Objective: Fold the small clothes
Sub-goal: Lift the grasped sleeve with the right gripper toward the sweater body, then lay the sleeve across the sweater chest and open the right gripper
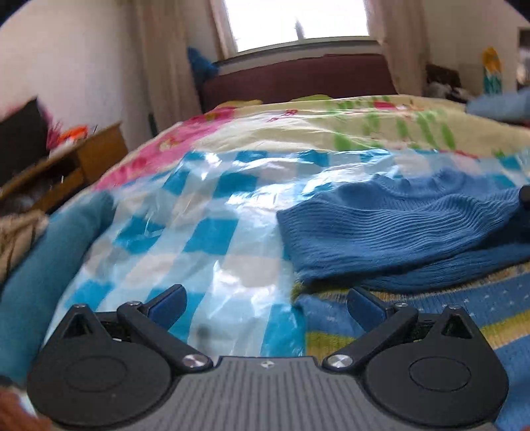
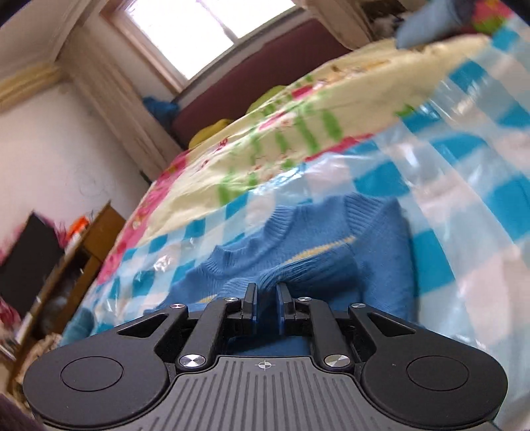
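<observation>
A blue ribbed knit sweater (image 2: 298, 262) with a yellow stripe lies partly folded on the checked plastic sheet (image 1: 205, 232).

Home bedroom, shown by bed (image 1: 298, 126) with floral quilt, maroon headboard (image 1: 298, 78), curtained window (image 1: 298, 20), wooden side cabinet (image 1: 96, 155)

Right gripper (image 2: 267, 298) pinches a blue sweater (image 2: 298, 262) fold (on checkered plastic sheet (image 2: 463, 232)).

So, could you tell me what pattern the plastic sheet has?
Blue-and-white checks; the plastic sheet shows best in the left wrist view.
</observation>
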The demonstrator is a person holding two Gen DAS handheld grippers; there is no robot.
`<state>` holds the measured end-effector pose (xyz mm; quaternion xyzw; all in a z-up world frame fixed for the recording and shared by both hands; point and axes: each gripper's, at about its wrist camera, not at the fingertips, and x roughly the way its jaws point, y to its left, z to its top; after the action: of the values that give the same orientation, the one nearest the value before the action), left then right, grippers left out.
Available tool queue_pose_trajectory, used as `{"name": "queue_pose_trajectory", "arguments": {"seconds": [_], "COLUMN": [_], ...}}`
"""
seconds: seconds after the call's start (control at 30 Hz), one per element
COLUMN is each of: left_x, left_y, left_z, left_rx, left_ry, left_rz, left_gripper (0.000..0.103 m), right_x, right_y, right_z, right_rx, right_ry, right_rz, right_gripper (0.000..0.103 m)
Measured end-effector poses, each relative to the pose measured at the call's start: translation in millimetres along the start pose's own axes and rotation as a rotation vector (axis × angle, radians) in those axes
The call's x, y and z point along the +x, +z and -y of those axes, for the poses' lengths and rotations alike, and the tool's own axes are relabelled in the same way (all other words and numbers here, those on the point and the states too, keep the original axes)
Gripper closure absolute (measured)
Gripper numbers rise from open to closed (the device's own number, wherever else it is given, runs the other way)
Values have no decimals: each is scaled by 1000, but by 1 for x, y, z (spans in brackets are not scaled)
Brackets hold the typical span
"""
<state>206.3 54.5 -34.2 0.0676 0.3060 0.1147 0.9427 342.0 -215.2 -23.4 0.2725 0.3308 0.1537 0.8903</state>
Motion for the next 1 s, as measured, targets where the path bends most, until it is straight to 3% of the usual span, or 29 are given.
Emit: {"name": "queue_pose_trajectory", "arguments": {"seconds": [0.07, 0.2, 0.3, 0.4, 0.53, 0.6, 0.67, 0.87, 0.93, 1.0], "left_x": [2, 13, 23, 28, 33, 35, 36, 28, 31, 34], "left_y": [7, 17, 20, 20, 21, 21, 22, 22, 17, 12], "left_z": [6, 15, 16, 15, 16, 16, 13, 1, 3, 6], "left_rx": [32, 81, 99, 103, 98, 97, 81, 25, 38, 61], "left_ry": [8, 38, 50, 55, 47, 40, 26, 23, 24, 25], "left_rz": [12, 17, 12, 11, 2, -1, -12, 4, -12, -37], "left_gripper": [0, 0, 0, 0, 0, 0, 0, 0, 0, 0], "right_x": [0, 3, 3, 5, 19, 24, 22, -26, -31, -16], "right_y": [5, 6, 4, 9, 21, 24, 29, 28, 13, 4], "right_z": [9, 25, 38, 41, 32, 27, 21, -8, -3, 14], "right_rx": [26, 149, 236, 298, 273, 250, 237, 84, 32, 28], "right_ry": [0, 39, 68, 87, -20, -42, -36, 59, 0, -85], "right_rz": [7, -7, -9, 5, -39, -41, -26, 149, 163, 78], "right_gripper": [87, 68, 67, 59, 65, 90, 93, 94, 93, 89]}}
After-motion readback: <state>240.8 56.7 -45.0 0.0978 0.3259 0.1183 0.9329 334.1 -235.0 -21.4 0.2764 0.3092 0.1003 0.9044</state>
